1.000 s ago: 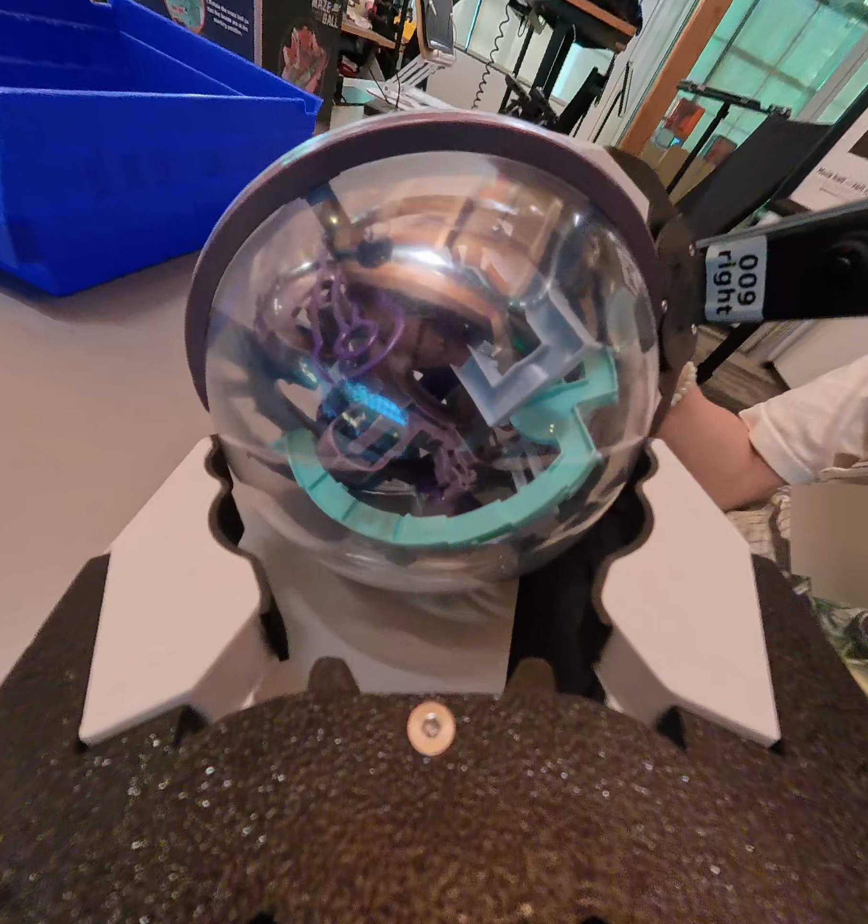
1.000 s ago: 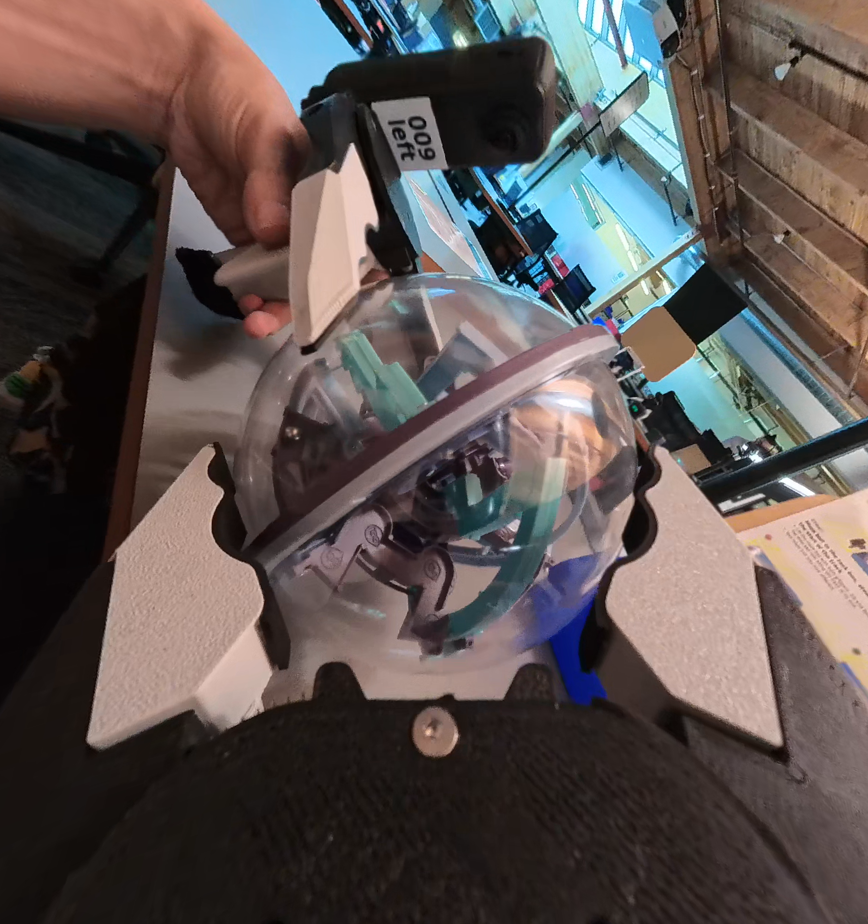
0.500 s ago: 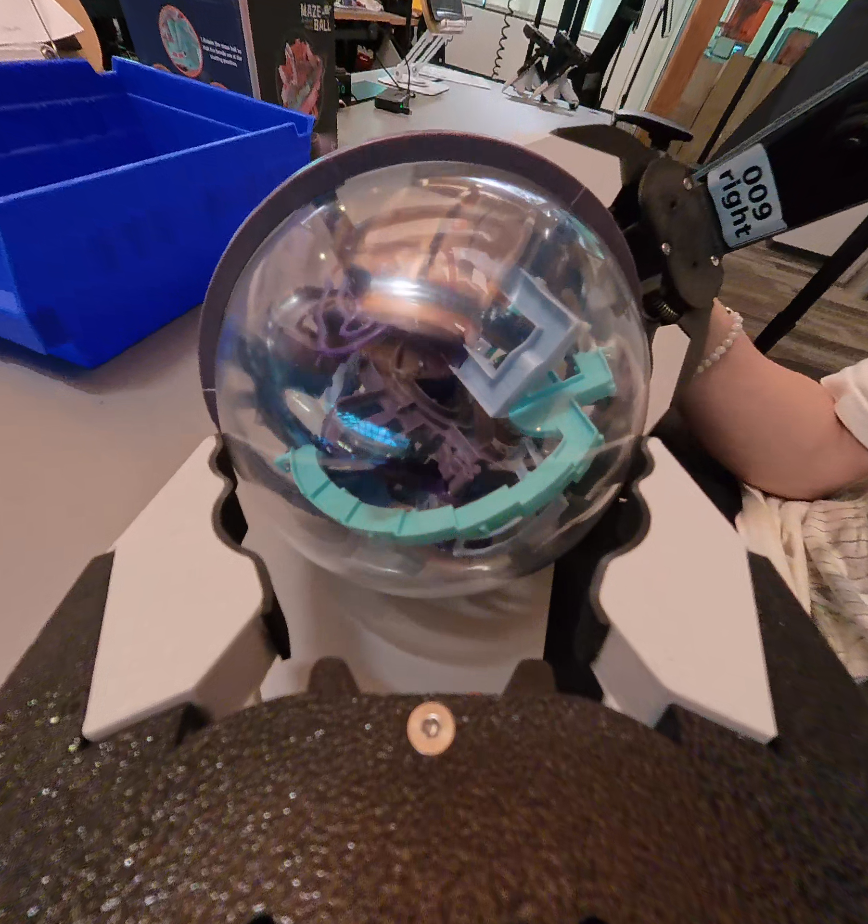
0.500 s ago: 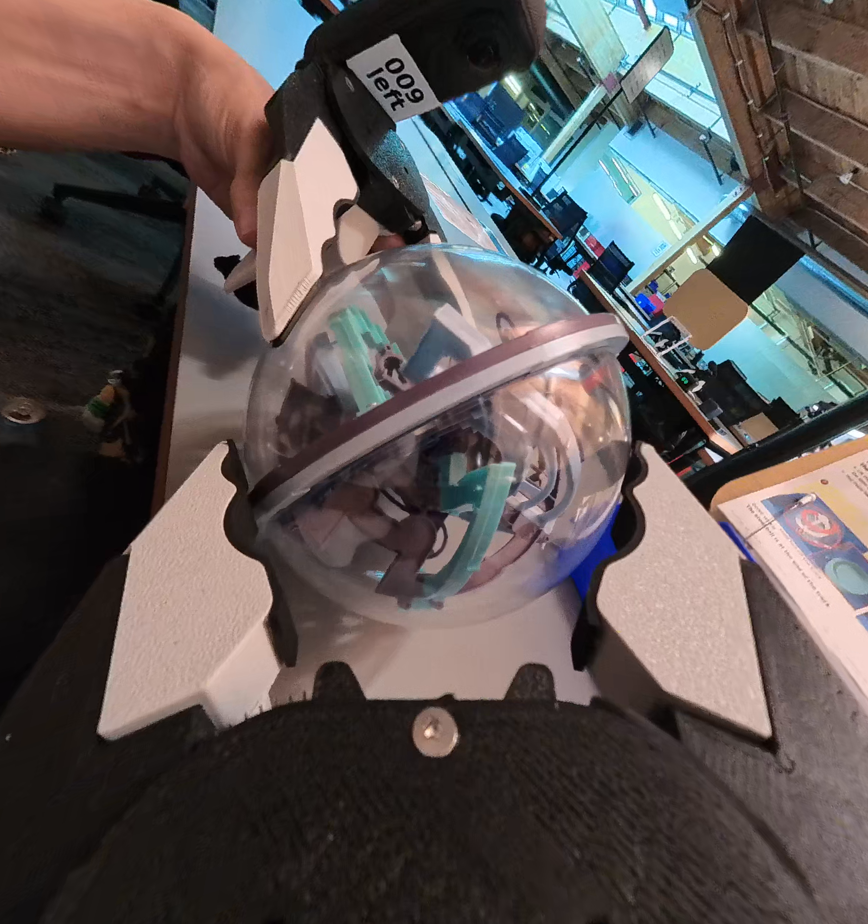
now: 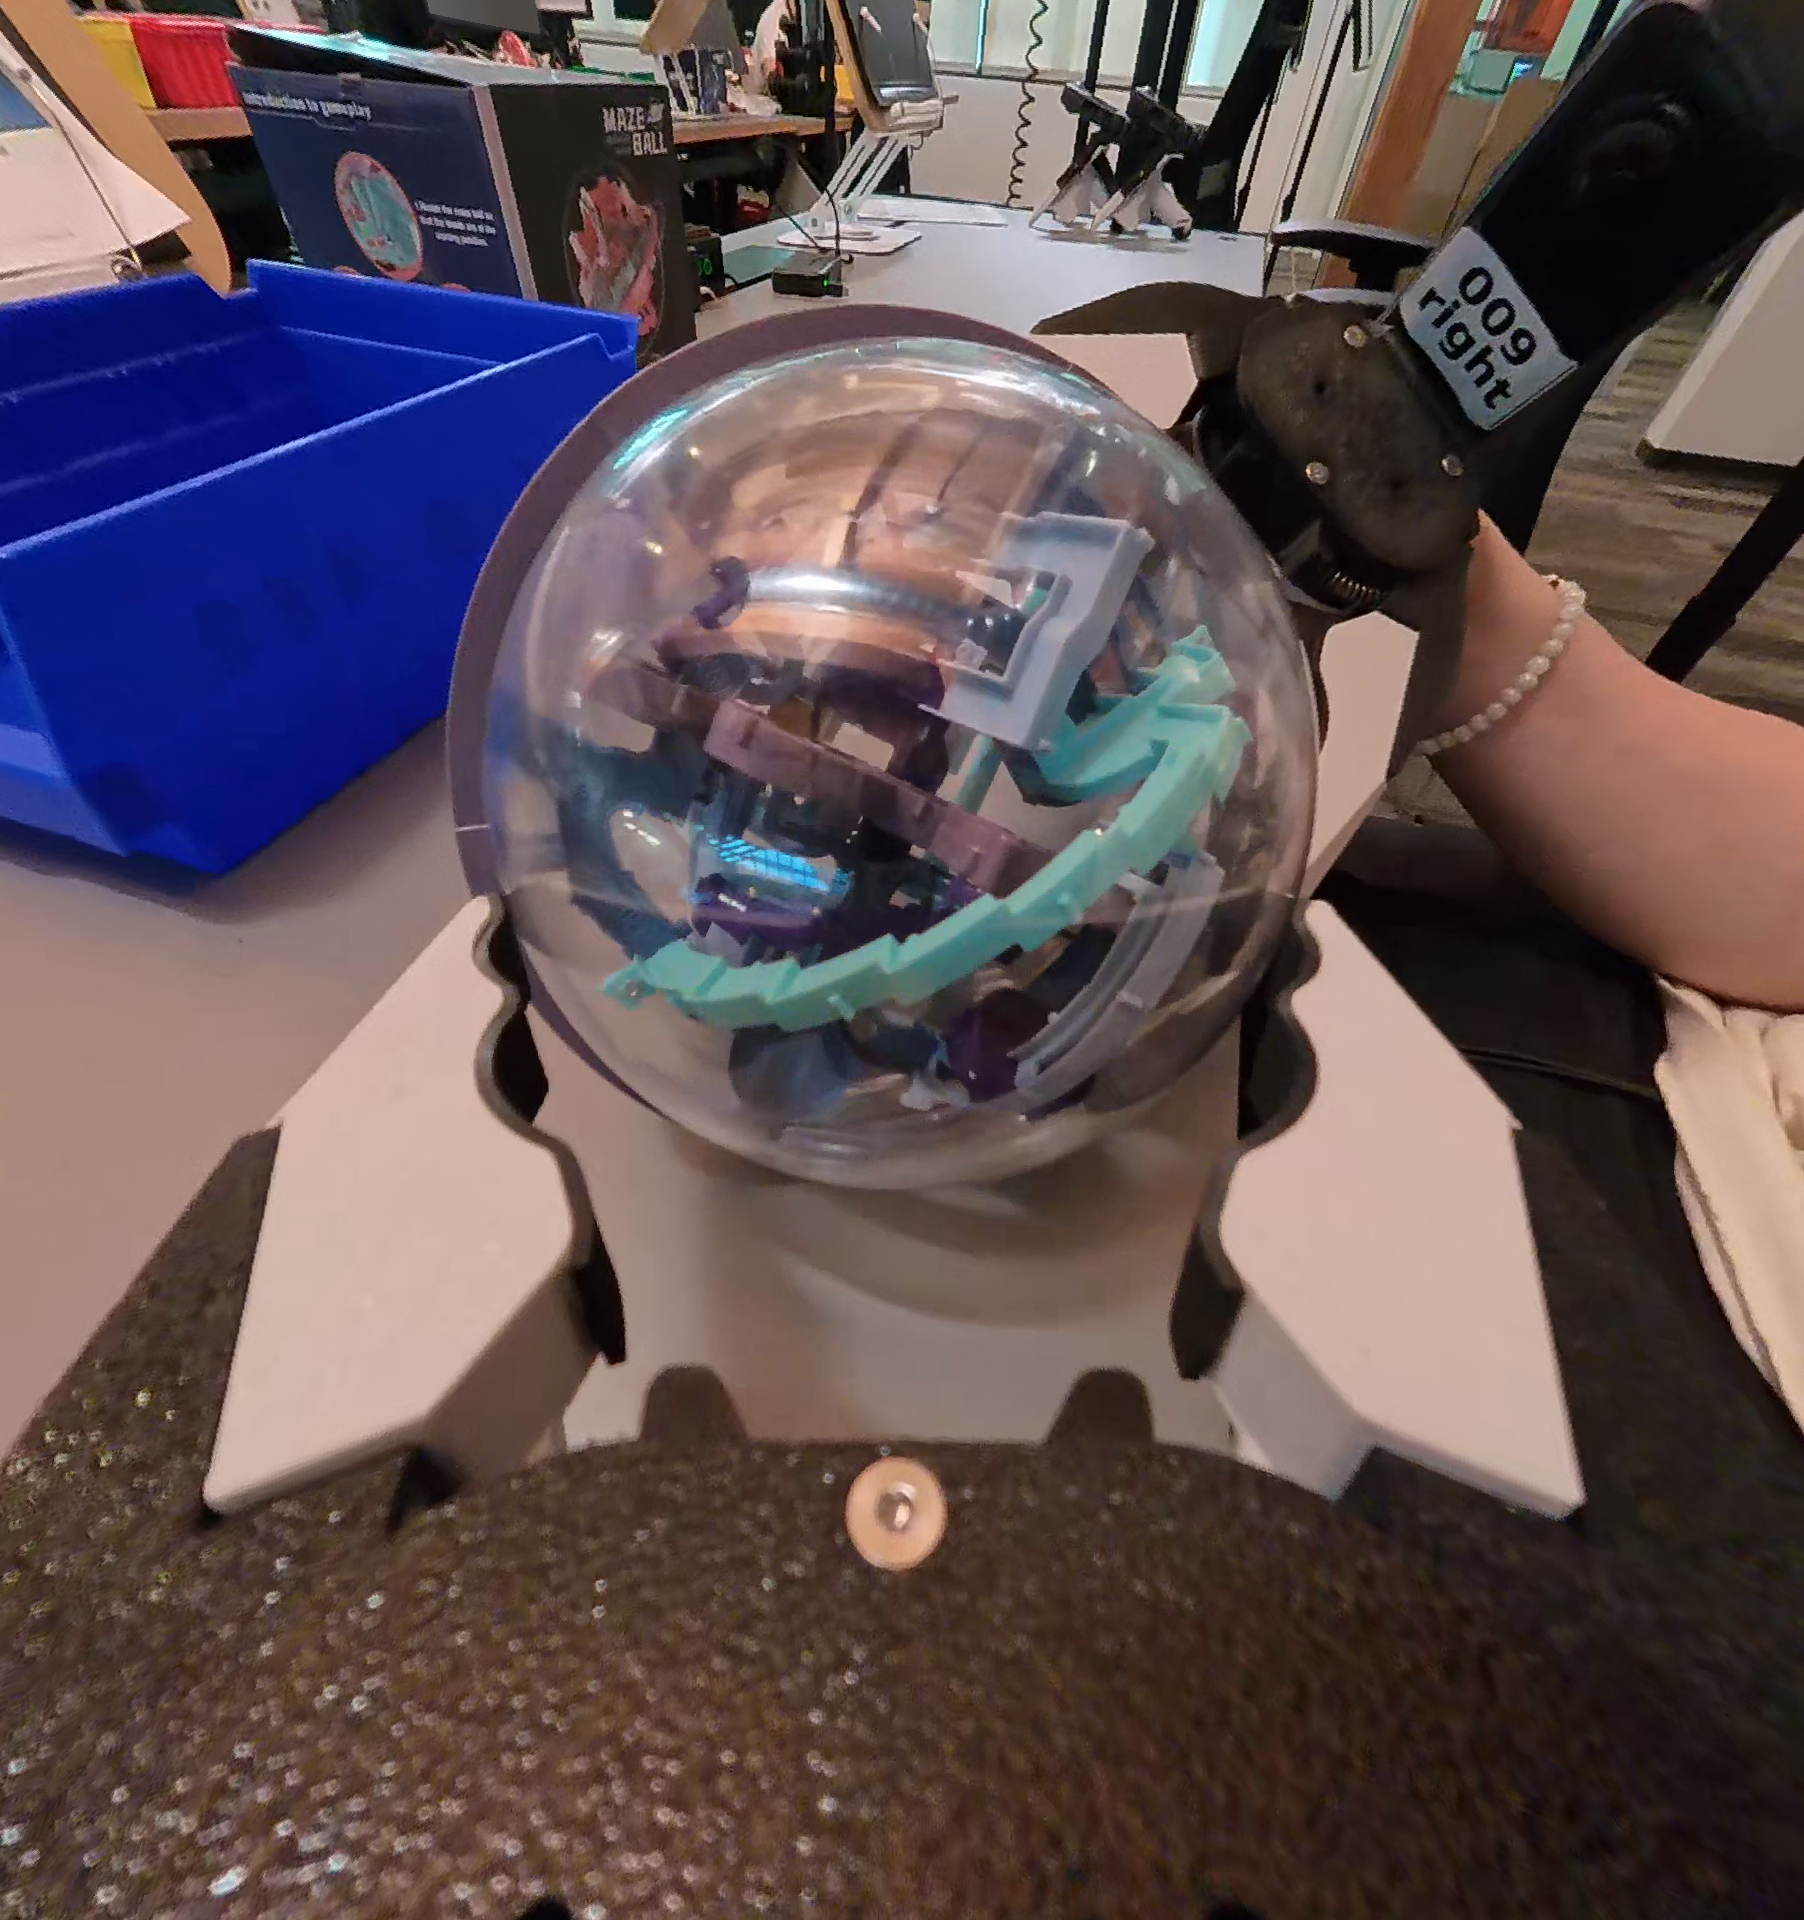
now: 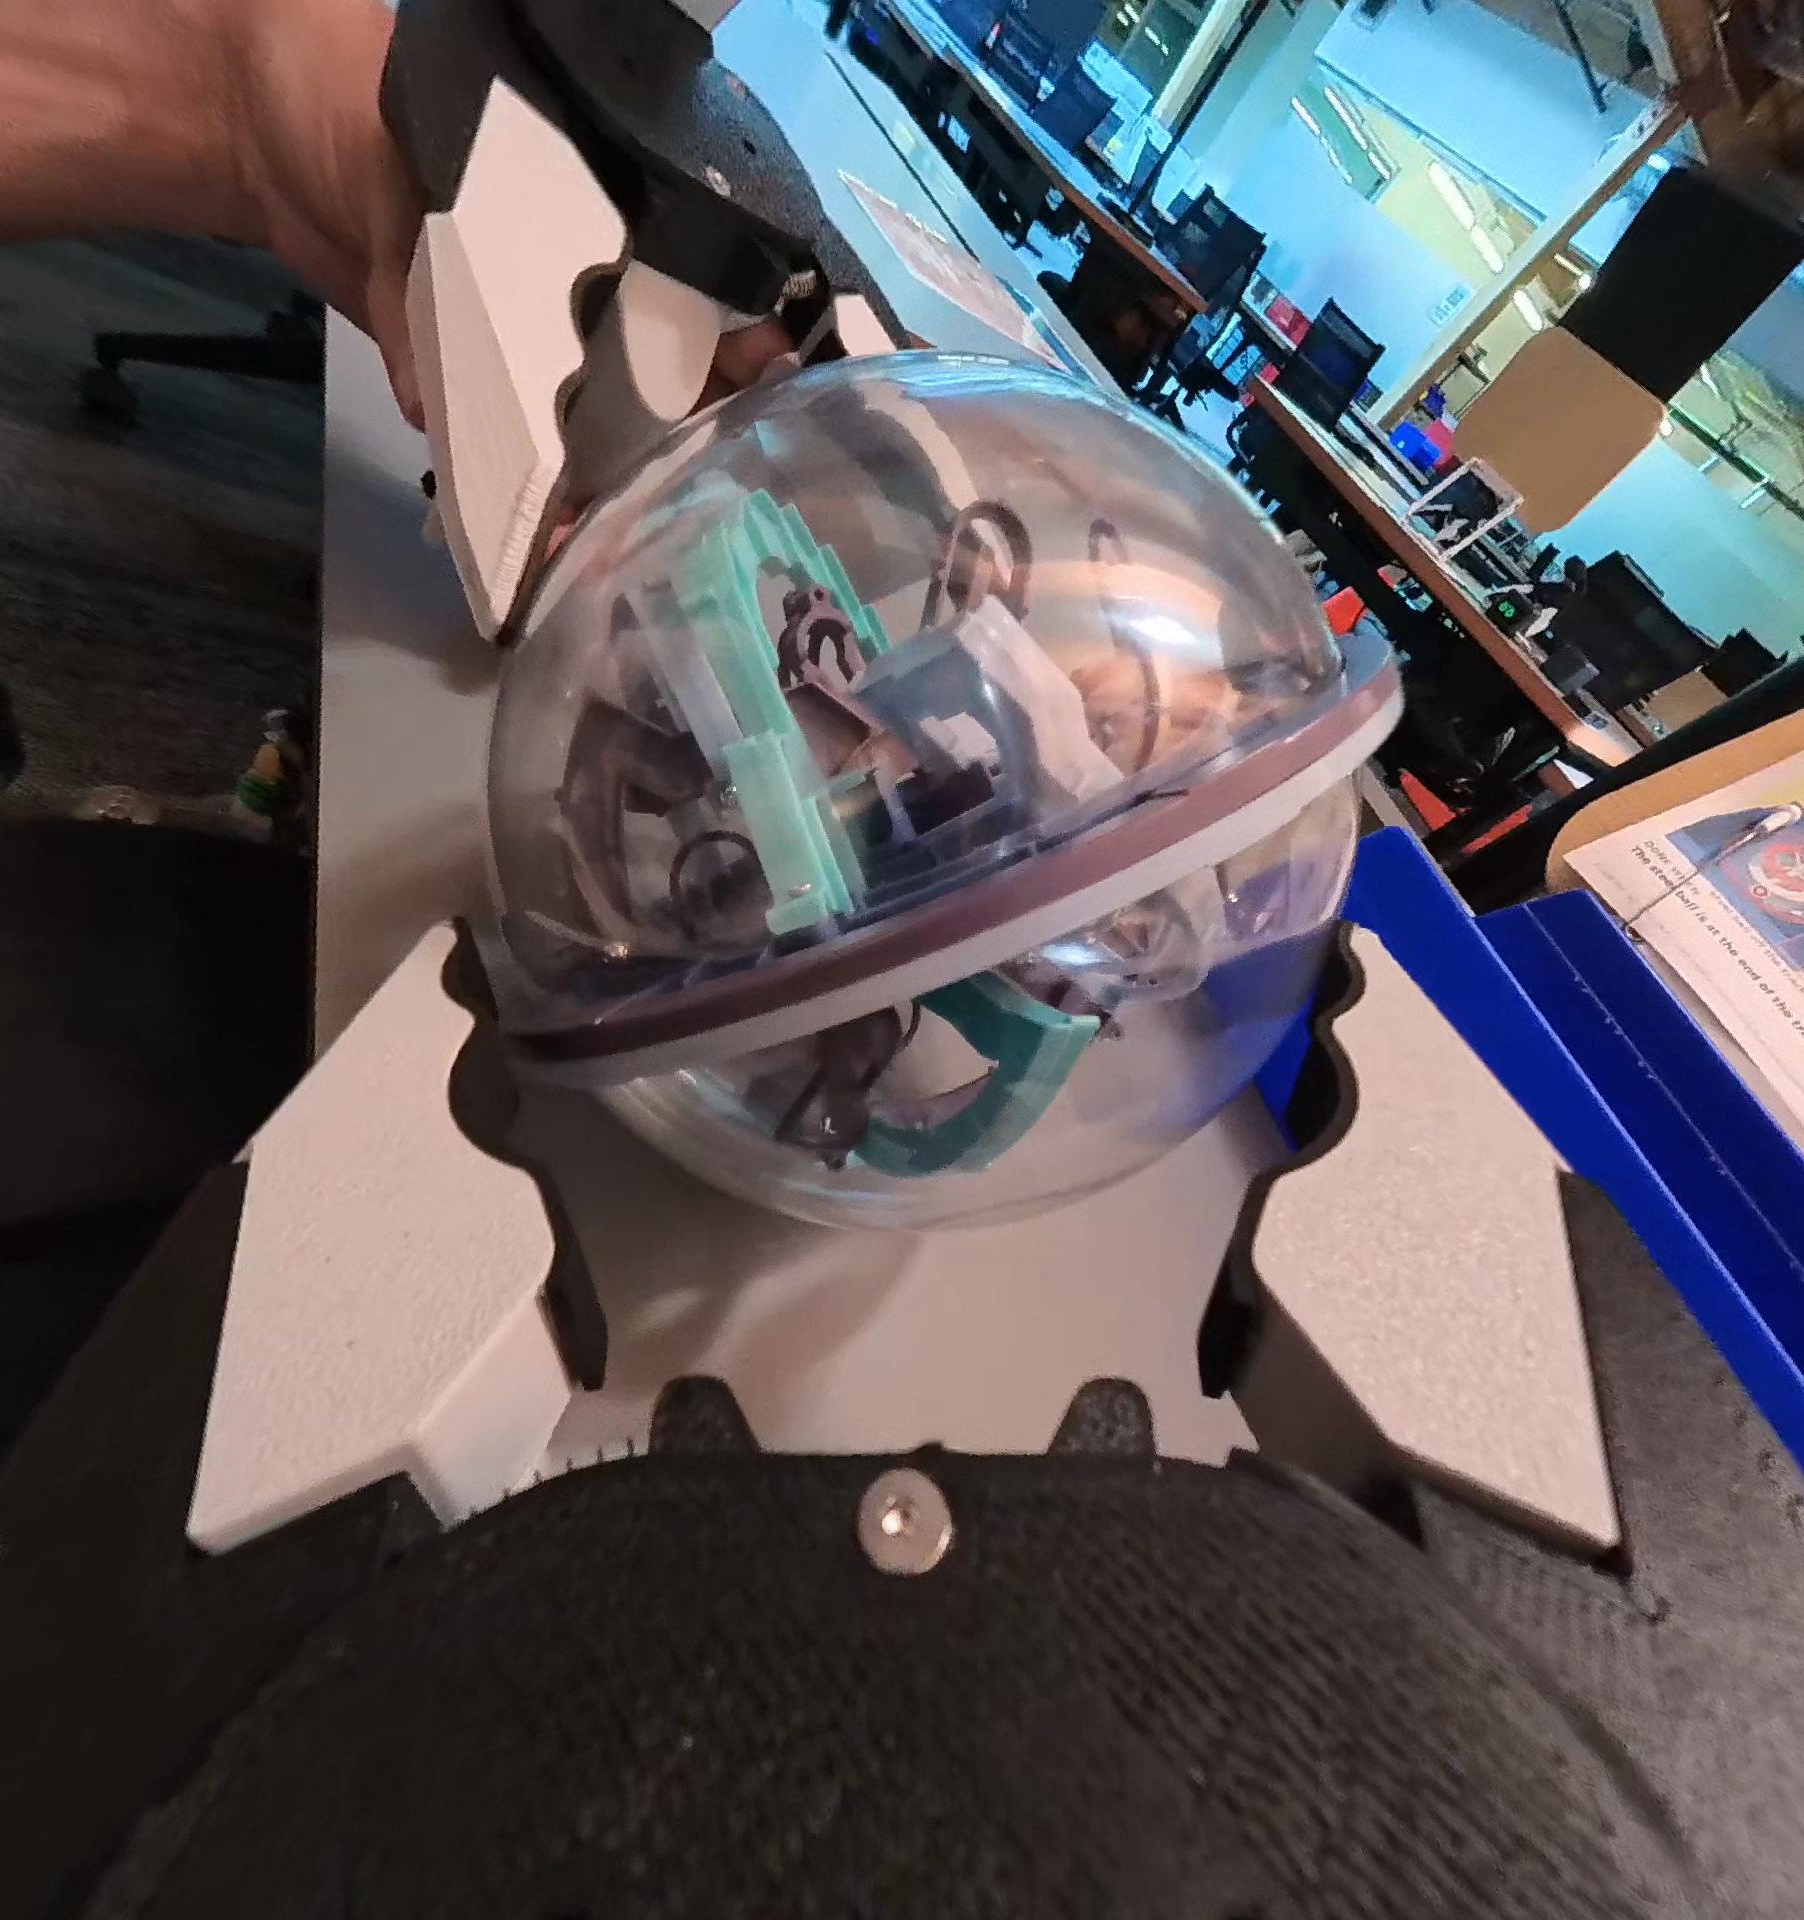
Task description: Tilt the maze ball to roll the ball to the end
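Grey surface point(image 5: 98, 1039) in an open workshop, blue bin point(image 5: 202, 582) at far left, the toy's dark box point(image 5: 482, 187) behind it, more benches and stands beyond.

We have the maze ball point(image 5: 877, 769) held off the surface between both tools. Left gripper point(image 5: 893, 997) is spread wide with the clear sphere sitting between its jaws, dark pads point(image 5: 508, 997) against the shell low on both flanks. Right gripper point(image 6: 903, 1029) comes in from the right side, also spread wide and clamped on the sphere, with the purple equator ring point(image 6: 981, 935) running slantwise across its jaws. So it's a two-tool pinch on one smooth globe, ring tilted, teal track point(image 5: 929, 945) sweeping across the near face.

We can't pick out the small steel ball inside. Too much track clutter and glare. So we can't judge how far along the run is.

Risks from here, as we read it:
- Slick curved shell, and both grips sit low or on the curve. A hard tilt could let the sphere rotate or squirt out of the jaws and drop onto the surface.
- The two tools must rotate together. If one leads, the shell twists in the other's pads and we lose tilt control.
- Overtilting or a jerk likely throws the inner ball off the narrow track, which means a restart.
- The blue bin is near on the left. A wide swing could clip it.
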{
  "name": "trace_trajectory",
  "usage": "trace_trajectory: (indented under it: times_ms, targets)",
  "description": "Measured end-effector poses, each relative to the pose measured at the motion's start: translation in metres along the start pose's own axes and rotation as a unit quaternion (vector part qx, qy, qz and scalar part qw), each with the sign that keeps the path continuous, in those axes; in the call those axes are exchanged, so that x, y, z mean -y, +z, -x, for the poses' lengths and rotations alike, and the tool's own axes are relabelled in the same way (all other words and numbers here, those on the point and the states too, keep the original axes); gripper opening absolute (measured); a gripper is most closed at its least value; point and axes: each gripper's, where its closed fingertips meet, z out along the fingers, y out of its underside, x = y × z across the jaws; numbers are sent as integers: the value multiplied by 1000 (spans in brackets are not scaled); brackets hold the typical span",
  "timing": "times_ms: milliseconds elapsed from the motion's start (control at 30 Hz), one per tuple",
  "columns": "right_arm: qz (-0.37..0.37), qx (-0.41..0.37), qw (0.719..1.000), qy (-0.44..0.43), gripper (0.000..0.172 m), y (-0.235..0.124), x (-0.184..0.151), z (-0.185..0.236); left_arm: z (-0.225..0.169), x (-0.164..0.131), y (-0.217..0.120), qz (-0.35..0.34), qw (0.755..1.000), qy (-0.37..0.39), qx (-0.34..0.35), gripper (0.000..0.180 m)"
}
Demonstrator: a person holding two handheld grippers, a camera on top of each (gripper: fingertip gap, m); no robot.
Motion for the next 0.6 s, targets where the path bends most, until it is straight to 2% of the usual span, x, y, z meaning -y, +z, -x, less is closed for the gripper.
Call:
trace_trajectory:
  times_ms: [200, 300, 433, 500, 600]
  targets:
    - [45, -3, 997, -64, 148, -7, -11, 1, -2, 0, 1, 0, 1000, 8, -1, 136]
    - [79, -8, 992, -94, 136, -23, -16, -4, -1, 0, 1, 1, 1000, 2, -1, 136]
    - [104, -36, 987, -120, 134, -54, -4, -25, 0, 0, 1, -1, 1000, -1, -2, 136]
    - [69, -49, 991, -103, 134, -67, 18, -36, -1, 0, 1, -2, 1000, 0, -2, 136]
    - [-49, -39, 998, -30, 136, -67, 63, -51, -1, 1, 2, -3, 1000, 1, -2, 136]
